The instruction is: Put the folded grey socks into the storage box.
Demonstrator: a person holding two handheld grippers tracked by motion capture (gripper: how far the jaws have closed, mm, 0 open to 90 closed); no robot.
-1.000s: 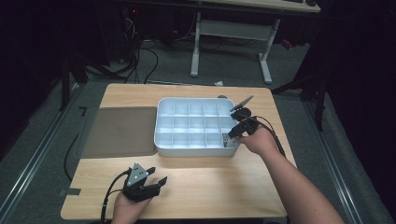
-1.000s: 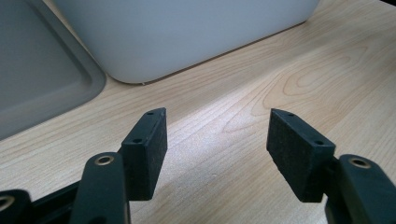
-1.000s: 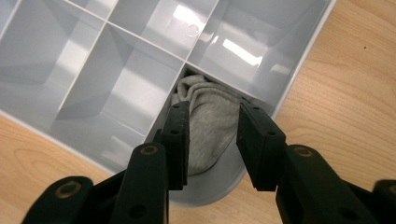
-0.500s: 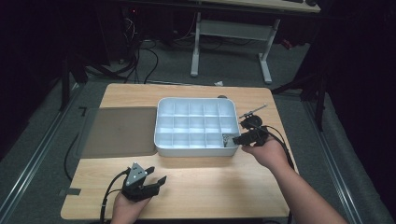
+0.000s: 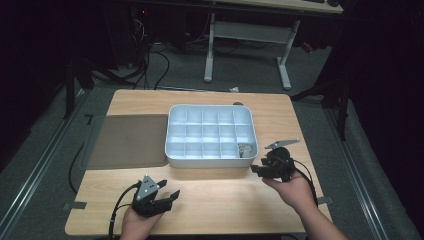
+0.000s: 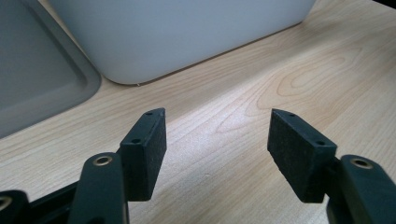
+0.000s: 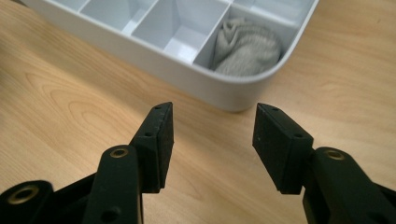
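Note:
A white compartment tray [image 5: 210, 161] stands mid-table. A crumpled grey cloth [image 5: 245, 149] lies in its near right corner compartment, seen close in the right gripper view [image 7: 247, 46]. My right gripper [image 5: 257, 170] hovers over bare wood just off that corner. Its jaws have just been opening and stand open [image 7: 212, 135] with nothing between them. My left gripper [image 5: 169, 196] rests at the near left of the table. It is also open [image 6: 217, 140] and empty, and points at the tray's front wall [image 6: 177, 32].
A flat grey mat [image 5: 127, 140] lies left of the tray, its edge close to the left gripper [image 6: 37, 79]. Bare wooden tabletop [image 5: 220, 200] stretches between the two hands. Desk legs and cables stand on the floor beyond the far edge.
The right gripper has drawn back from over the tray's near right corner to the wood in front of it. The left gripper has not moved.

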